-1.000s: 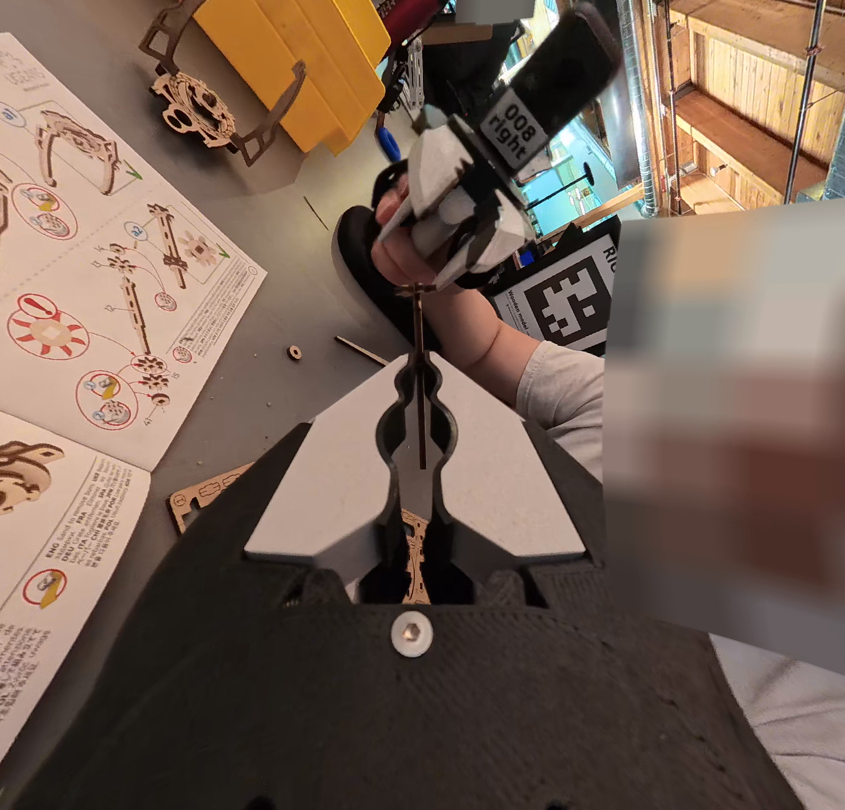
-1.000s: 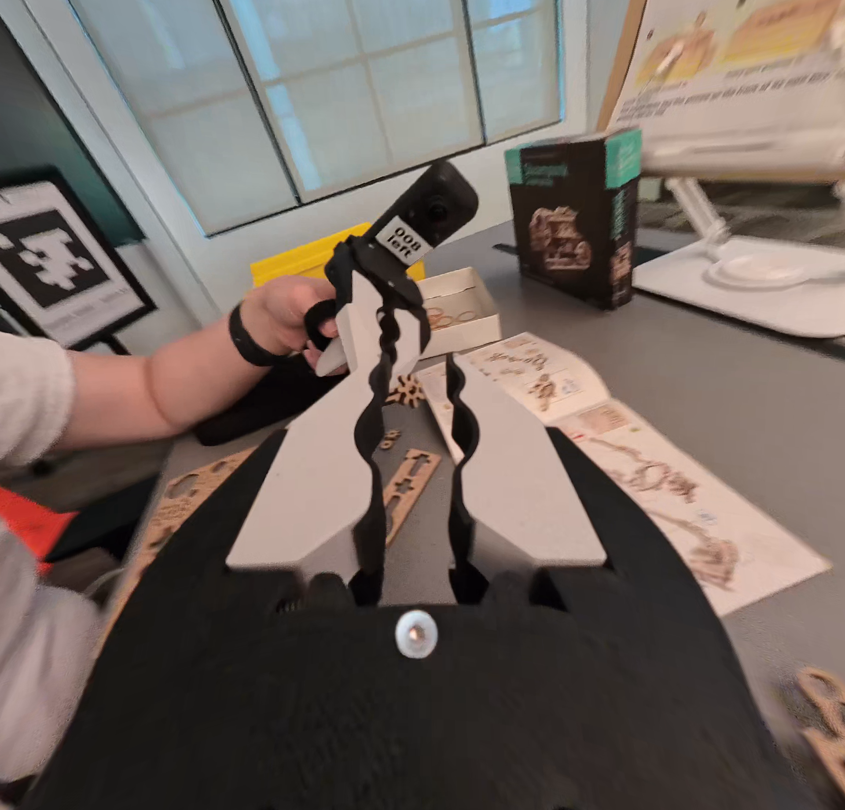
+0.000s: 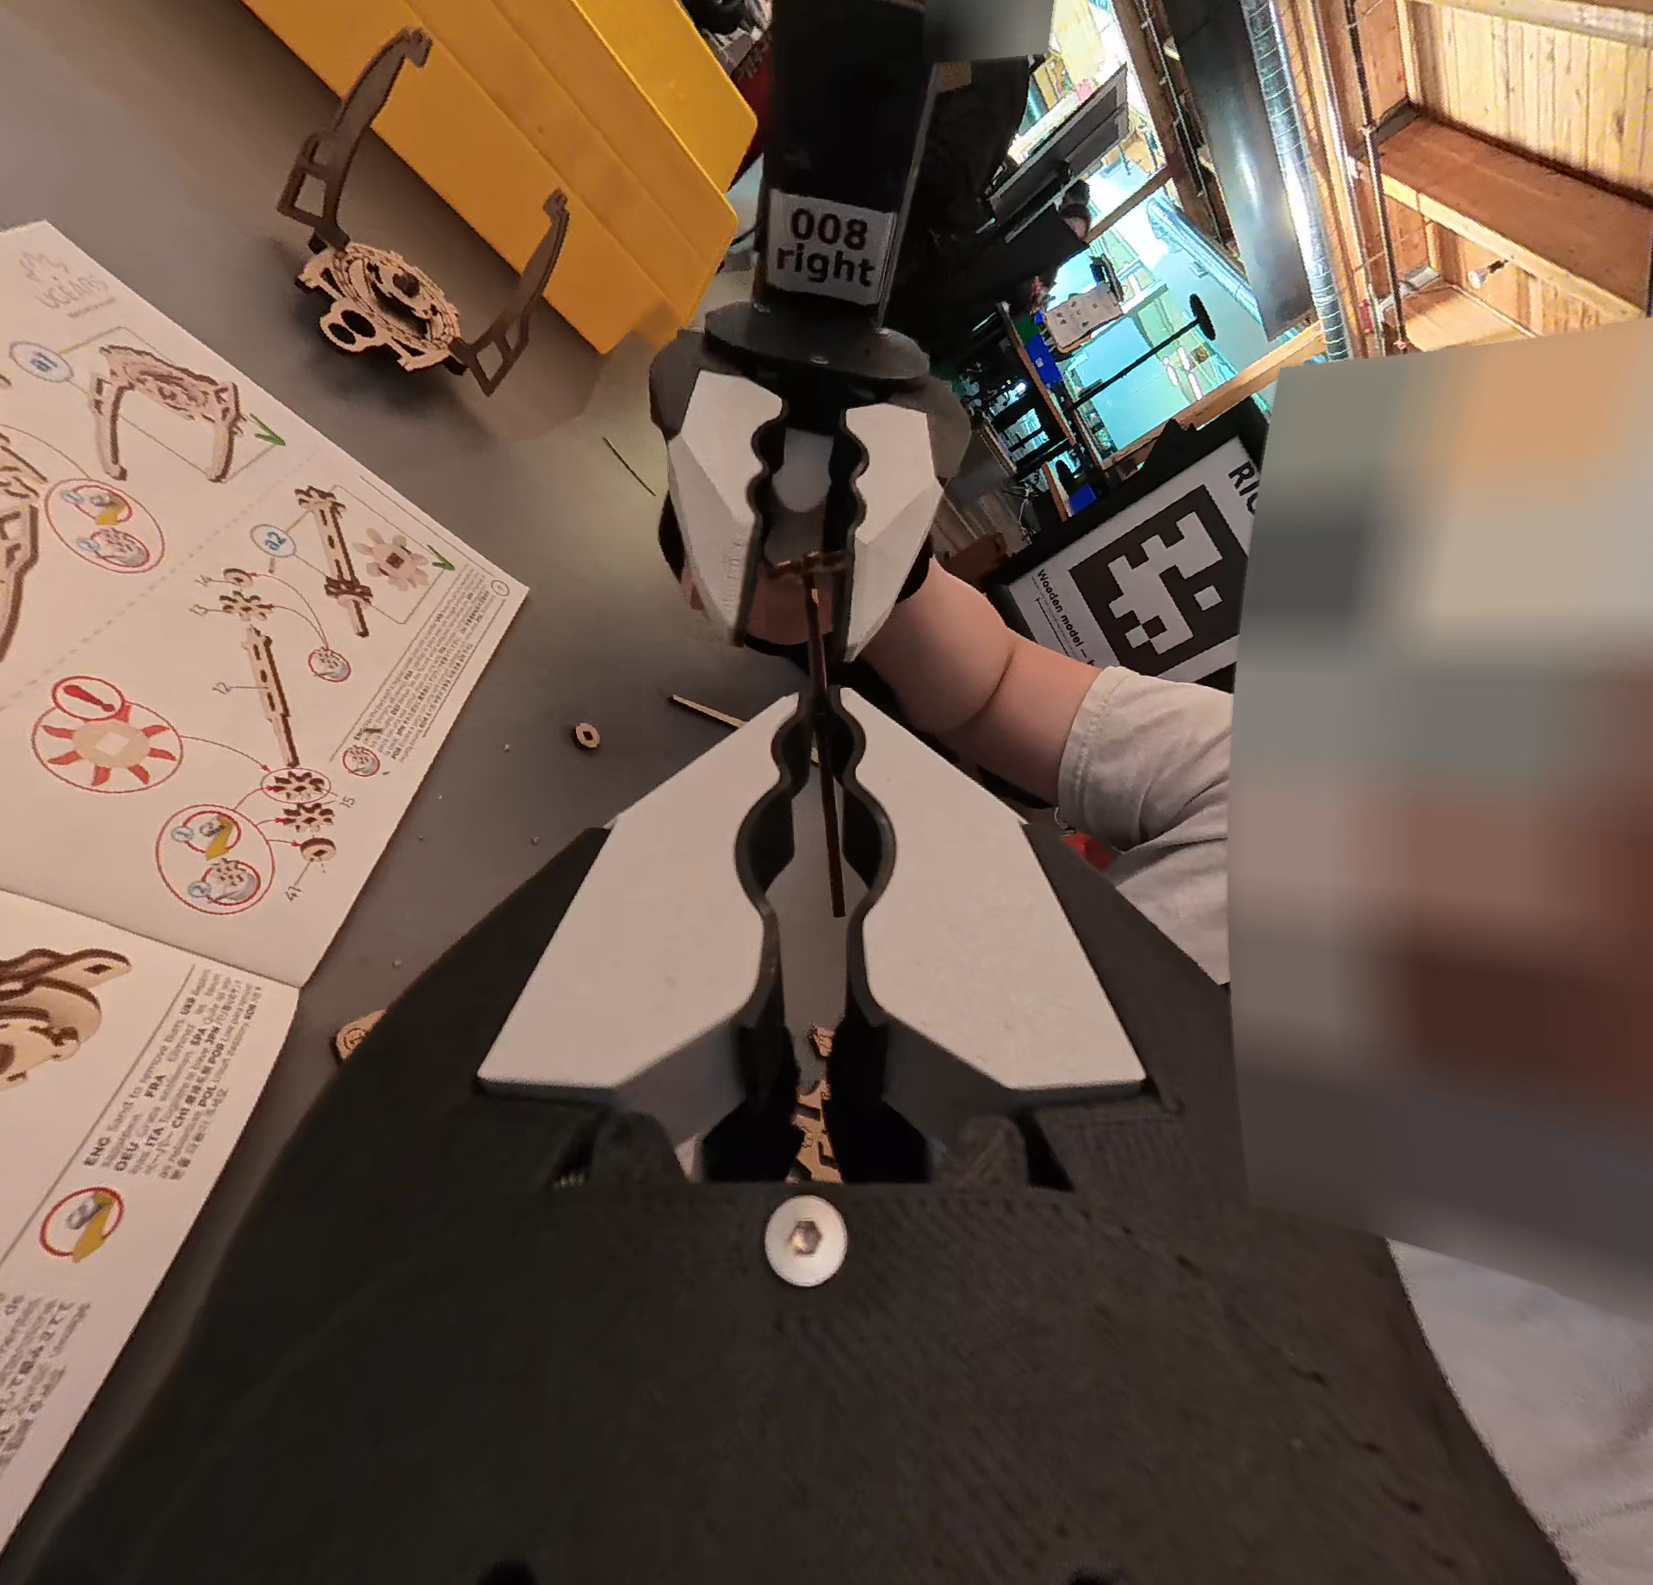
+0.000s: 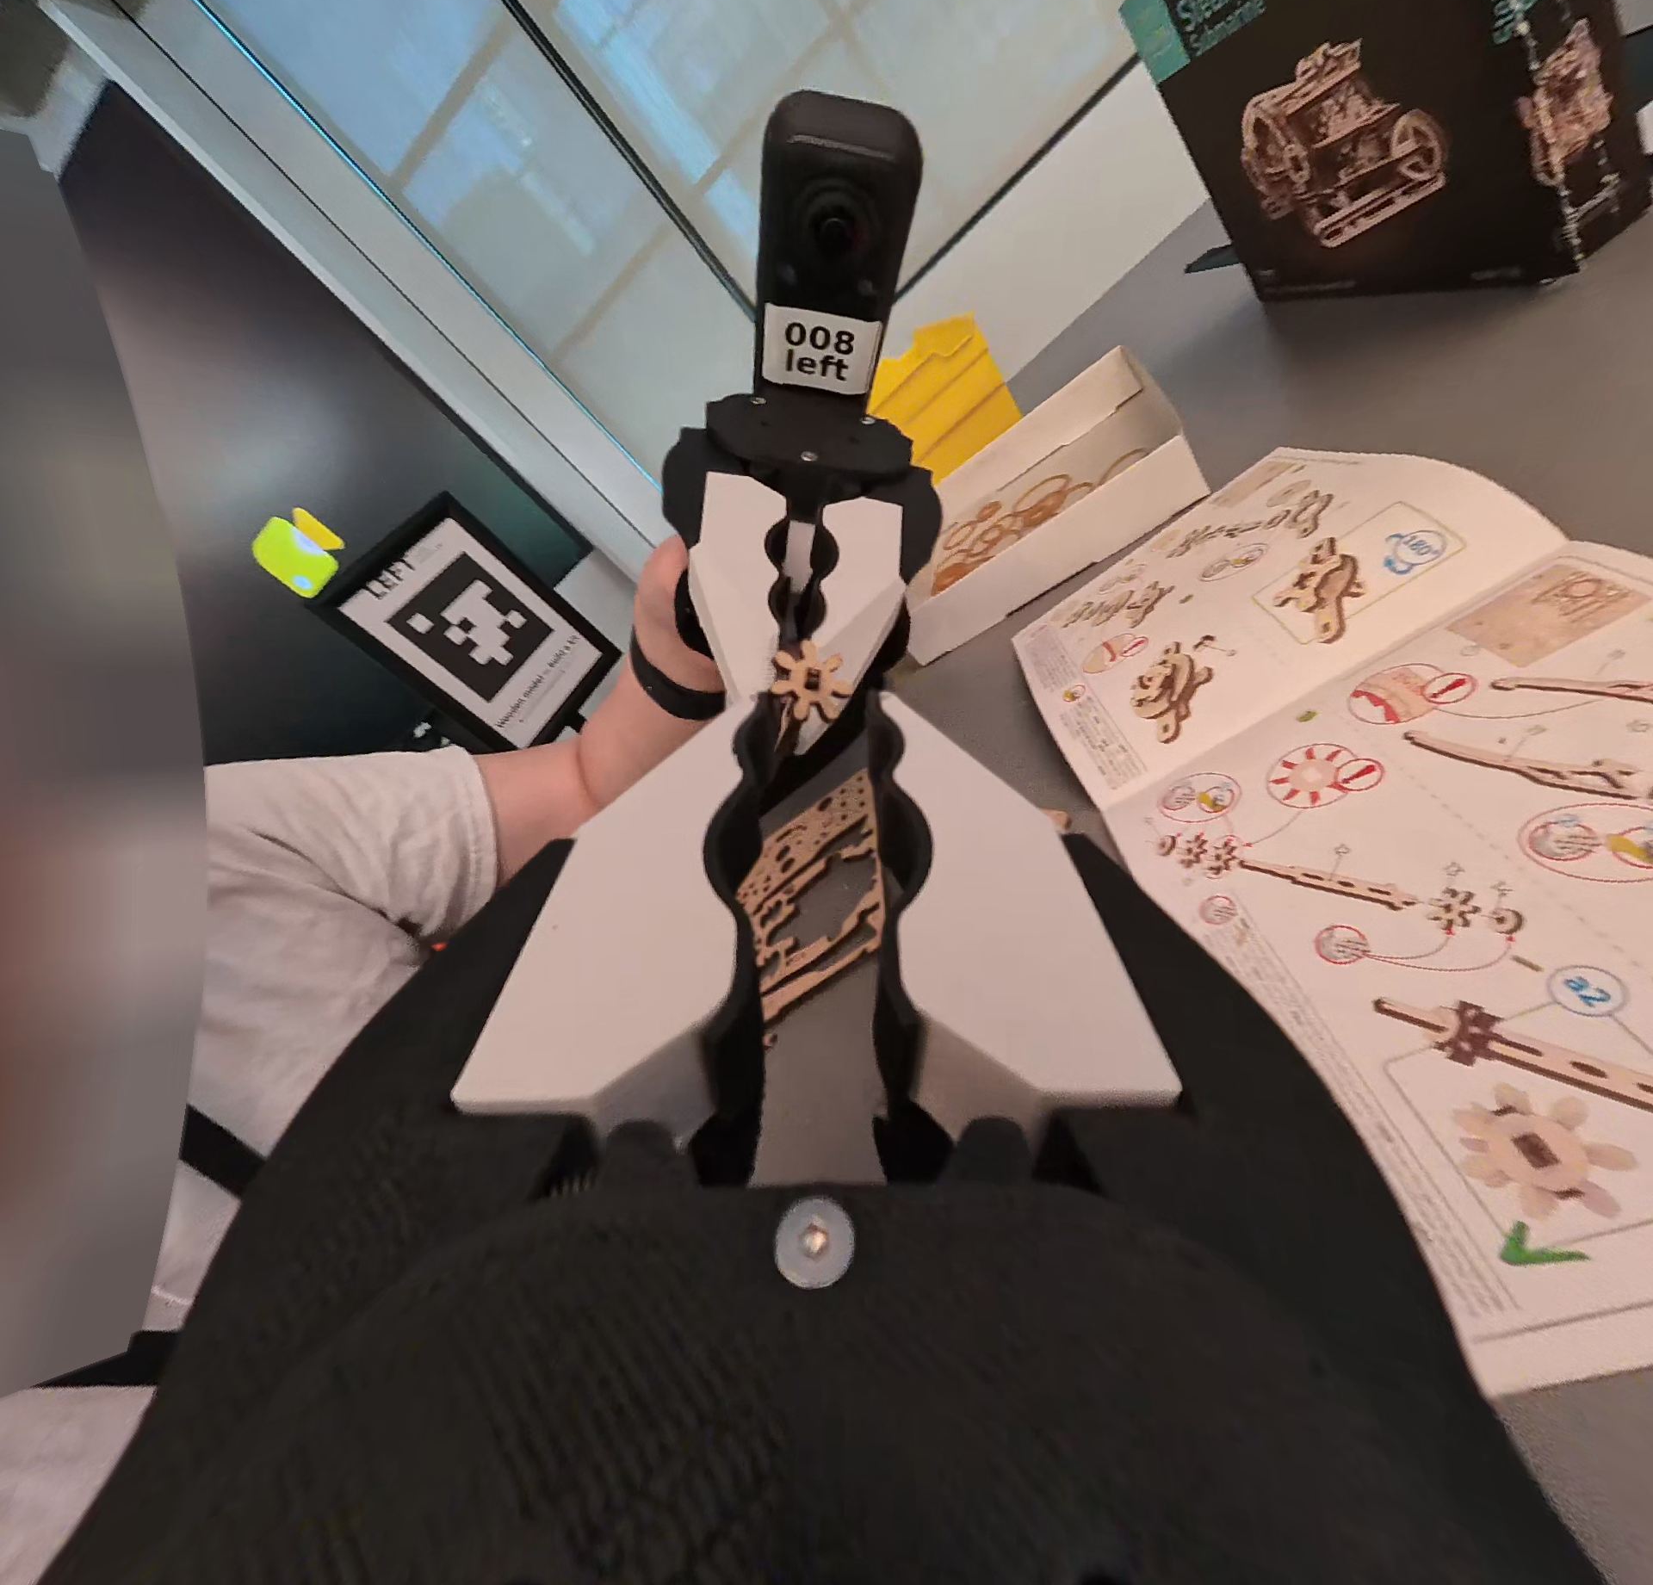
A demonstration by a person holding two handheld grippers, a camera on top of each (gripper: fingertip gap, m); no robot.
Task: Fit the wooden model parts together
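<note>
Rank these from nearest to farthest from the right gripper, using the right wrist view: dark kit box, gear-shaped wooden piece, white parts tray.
1. gear-shaped wooden piece, at the right gripper tips.
2. white parts tray, beyond, right of centre.
3. dark kit box, far right corner.

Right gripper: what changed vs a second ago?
The right gripper swung round to face the left gripper head-on and closed in; its fingers now flank the gear on the tip of the wooden strip. The left gripper stays shut on that strip. Booklet and yellow bin unmoved.
</note>
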